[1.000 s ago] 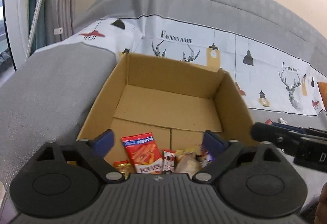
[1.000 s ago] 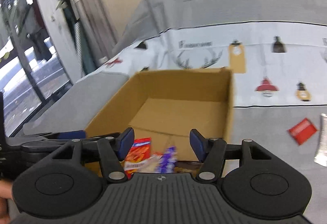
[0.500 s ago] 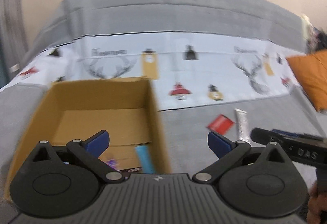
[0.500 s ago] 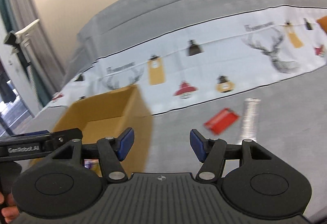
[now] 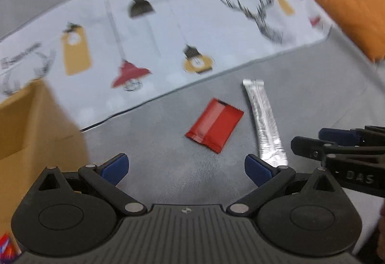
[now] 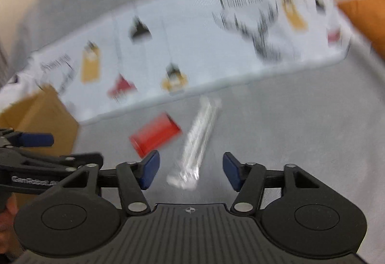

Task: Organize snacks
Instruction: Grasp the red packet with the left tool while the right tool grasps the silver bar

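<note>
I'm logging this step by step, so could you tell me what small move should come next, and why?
Probably ease the right gripper forward and down over the silver stick. Both grippers are open and empty. The stick lies loose on the grey cover, lined up between the right fingers, while the red packet sits ahead of the left gripper. The box is off to the left.

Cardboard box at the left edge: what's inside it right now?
Only a corner of the cardboard box shows, and its interior is cut off by the frame. A red-and-blue scrap at the lower left may be a packet; otherwise the contents cannot be seen.
</note>
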A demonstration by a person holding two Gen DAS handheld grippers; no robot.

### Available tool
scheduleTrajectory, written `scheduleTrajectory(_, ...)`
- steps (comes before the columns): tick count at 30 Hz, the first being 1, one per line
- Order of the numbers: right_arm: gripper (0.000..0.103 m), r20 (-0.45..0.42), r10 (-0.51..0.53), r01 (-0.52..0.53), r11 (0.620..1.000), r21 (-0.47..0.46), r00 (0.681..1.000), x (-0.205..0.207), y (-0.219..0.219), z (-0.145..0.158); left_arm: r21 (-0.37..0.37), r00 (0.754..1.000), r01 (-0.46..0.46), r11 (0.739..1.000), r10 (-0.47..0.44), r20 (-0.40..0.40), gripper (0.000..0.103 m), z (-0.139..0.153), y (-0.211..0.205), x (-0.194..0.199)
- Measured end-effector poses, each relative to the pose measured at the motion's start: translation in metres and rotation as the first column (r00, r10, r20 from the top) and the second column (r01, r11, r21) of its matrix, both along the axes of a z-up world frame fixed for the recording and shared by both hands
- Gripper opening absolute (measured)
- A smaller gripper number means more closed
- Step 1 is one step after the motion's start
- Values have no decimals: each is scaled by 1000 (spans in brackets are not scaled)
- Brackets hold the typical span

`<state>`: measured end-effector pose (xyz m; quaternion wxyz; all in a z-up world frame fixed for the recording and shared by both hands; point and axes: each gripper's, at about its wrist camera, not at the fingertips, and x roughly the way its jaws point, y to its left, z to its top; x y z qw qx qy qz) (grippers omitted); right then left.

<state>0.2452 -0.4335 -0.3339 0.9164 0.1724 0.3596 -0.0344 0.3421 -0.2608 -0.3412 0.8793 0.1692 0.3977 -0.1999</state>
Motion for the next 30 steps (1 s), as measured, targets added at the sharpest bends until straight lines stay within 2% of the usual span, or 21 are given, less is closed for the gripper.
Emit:
scheduleTrajectory(4,54,-7,6,-6,1000,-18,1000,23,-2,-7,-2,995,43,999,-43,-91,102,-30,-14,43)
scheduleTrajectory(7,54,-49,16,-15,1000,9,999,41,-4,-21,0,992,66,998,-66,-109,100,-43,-22,64)
scheduleTrajectory(9,54,-75,15,-17,1000,-17,997,50,0,-28,0,990,96,995,-95,-104,89,-51,-25,73)
scheduleTrajectory(11,54,-82,13,-17,999,-47,997,53,3,-32,-58,986,115,992,-121,-114,83,-54,-22,78)
scheduleTrajectory(13,54,-72,16,-20,998,-63,997,57,5,-35,-70,982,150,986,-157,-103,70,-53,-23,79)
scheduleTrajectory(14,54,-71,22,-27,997,-77,997,58,7,-36,-74,978,175,982,-182,-103,57,-50,-24,78)
scheduleTrajectory(16,46,-69,42,-50,993,-110,997,59,11,-37,-68,974,186,980,-193,-116,54,-47,-24,75)
scheduleTrajectory(17,33,-70,61,-70,990,-126,996,59,15,-37,-70,975,179,981,-186,-121,53,-47,-22,73)
scheduleTrajectory(19,23,-69,81,-91,985,-150,994,57,20,-37,-76,978,155,985,-164,-131,53,-45,-17,68)
scheduleTrajectory(20,16,-67,89,-98,984,-145,994,57,21,-36,-85,978,140,987,-151,-141,52,-44,-13,64)
scheduleTrajectory(21,13,-64,93,-101,986,-136,994,56,21,-36,-99,978,123,987,-138,-155,52,-43,-9,61)
scheduleTrajectory(24,7,-49,86,-91,989,-115,995,51,18,-31,-122,979,82,989,-103,-176,52,-39,0,51)
scheduleTrajectory(27,7,-24,67,-69,994,-82,997,43,11,-24,-121,983,61,991,-81,-167,51,-31,5,34)
scheduleTrajectory(30,7,2,56,-56,997,-59,998,36,6,-18,-150,985,41,988,-65,-161,51,-21,11,19)
